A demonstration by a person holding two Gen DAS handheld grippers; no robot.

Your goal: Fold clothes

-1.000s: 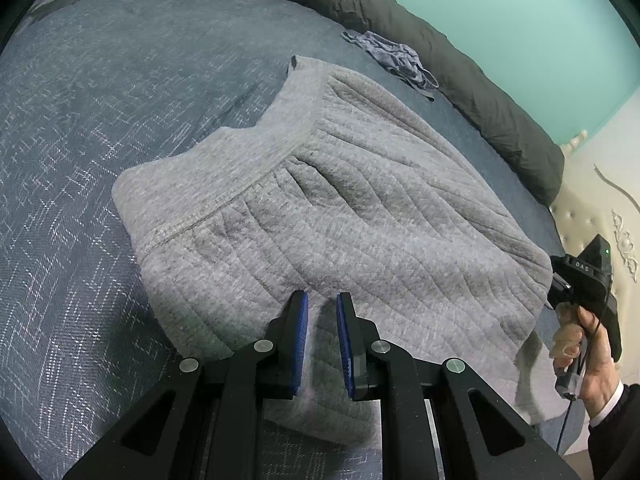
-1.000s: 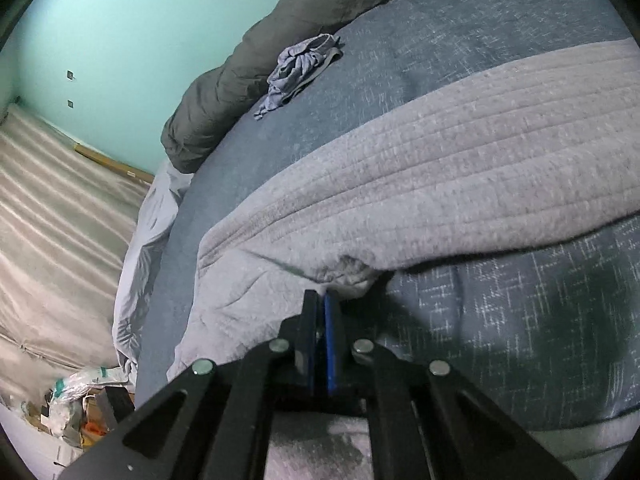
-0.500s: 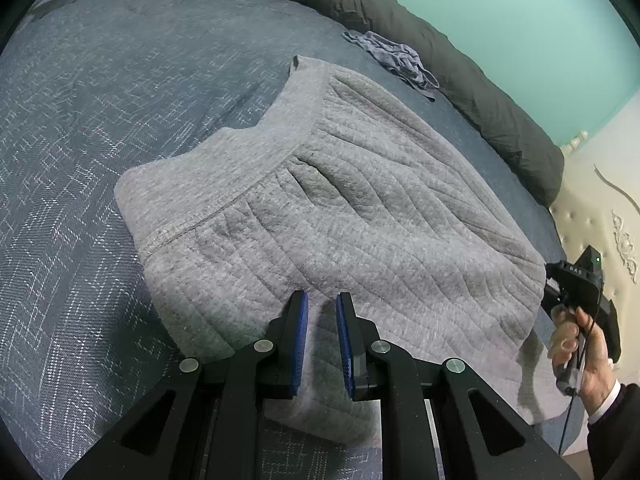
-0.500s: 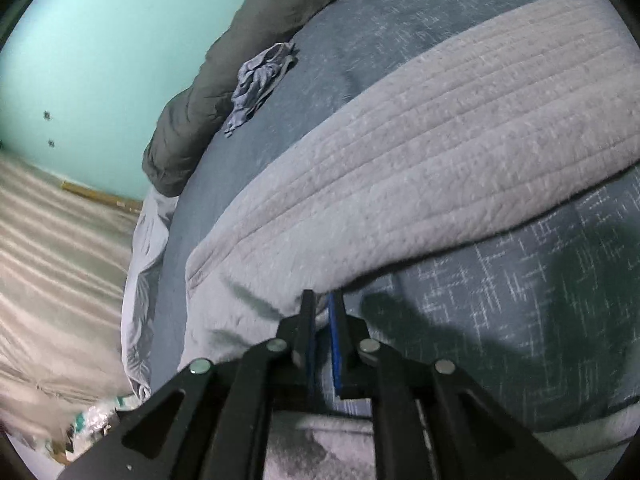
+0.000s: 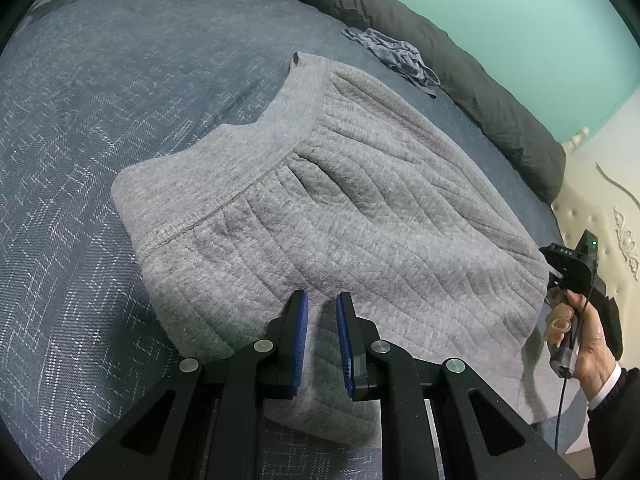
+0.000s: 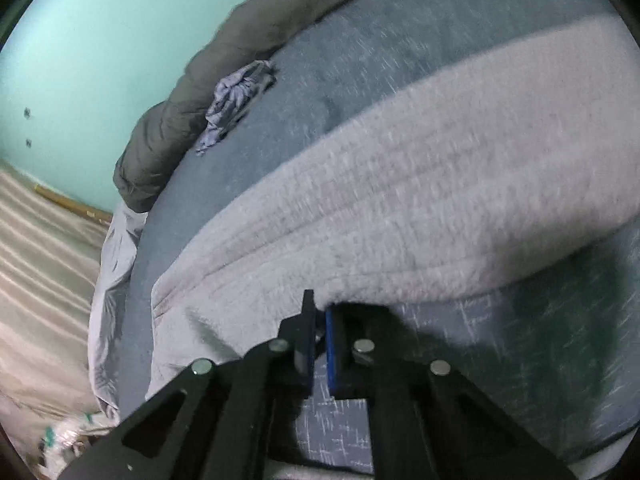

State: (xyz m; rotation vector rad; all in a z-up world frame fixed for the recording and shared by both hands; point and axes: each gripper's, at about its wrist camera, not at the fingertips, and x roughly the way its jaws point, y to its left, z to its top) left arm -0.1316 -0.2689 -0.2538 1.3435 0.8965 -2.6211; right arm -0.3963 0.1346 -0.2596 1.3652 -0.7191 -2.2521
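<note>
A grey quilted garment (image 5: 340, 216) with a wide waistband lies spread on the blue-grey bed cover (image 5: 80, 120). My left gripper (image 5: 322, 300) is open and empty, its blue pads just above the garment's near edge. My right gripper (image 6: 318, 312) has a narrow gap between its jaws and sits at the garment's hem (image 6: 400, 216); nothing is held between the pads. The right gripper also shows in the left wrist view (image 5: 572, 268), held in a hand at the garment's far right corner. The right wrist view is motion blurred.
A crumpled blue-grey cloth (image 5: 396, 56) lies near a dark rolled duvet (image 5: 480, 92) along the bed's far side. A teal wall (image 5: 520, 20) stands behind. A cream tufted headboard (image 5: 600, 216) is at right. A white sheet (image 6: 112, 264) hangs off the bed edge above the floor.
My right gripper has opened slightly and let go of the garment's hem, and it has shifted along the edge. My left gripper has stayed in place, open.
</note>
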